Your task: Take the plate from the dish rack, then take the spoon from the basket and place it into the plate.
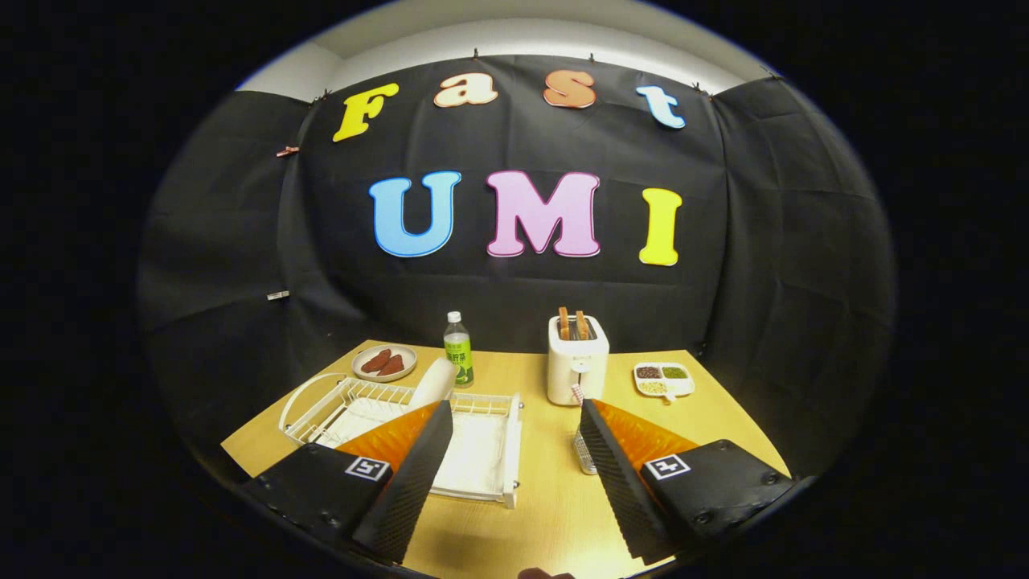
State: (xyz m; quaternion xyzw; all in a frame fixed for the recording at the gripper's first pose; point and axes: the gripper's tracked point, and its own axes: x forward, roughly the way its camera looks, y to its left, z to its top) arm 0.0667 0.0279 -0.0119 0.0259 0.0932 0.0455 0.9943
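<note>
**Inspector A:** We record the gripper (510,474) held above the near edge of the pale wooden surface (555,515), its jaws spread wide with nothing between them but bare surface. We find no contact with any item.

**Inspector B:** Agreed. We place the white round plate (434,382) standing on edge at the far side of the white wire dish rack (482,450), just beyond the left finger and just beside the green-labelled clear plastic bottle (457,347). The small wire mesh basket (584,452) sits just ahead of the right finger, which partly hides it; a checked handle (576,393) rising above it may be the spoon's, though we cannot confirm that.

**Inspector A:** In our judgement the task has not begun: the plate is in the rack and nothing is held.

**Inspector B:** We flag these risks. The plate stands tilted against the wires, so a pinch on its rim off centre could let it swing or slip. An approach carried too far could knock the bottle over. The white toaster (577,362) with two slices stands near the basket, and a wide sweep toward the spoon could clip it.

**Inspector A:** We add that a light basket may tip or slide when the spoon is pulled out.
</note>
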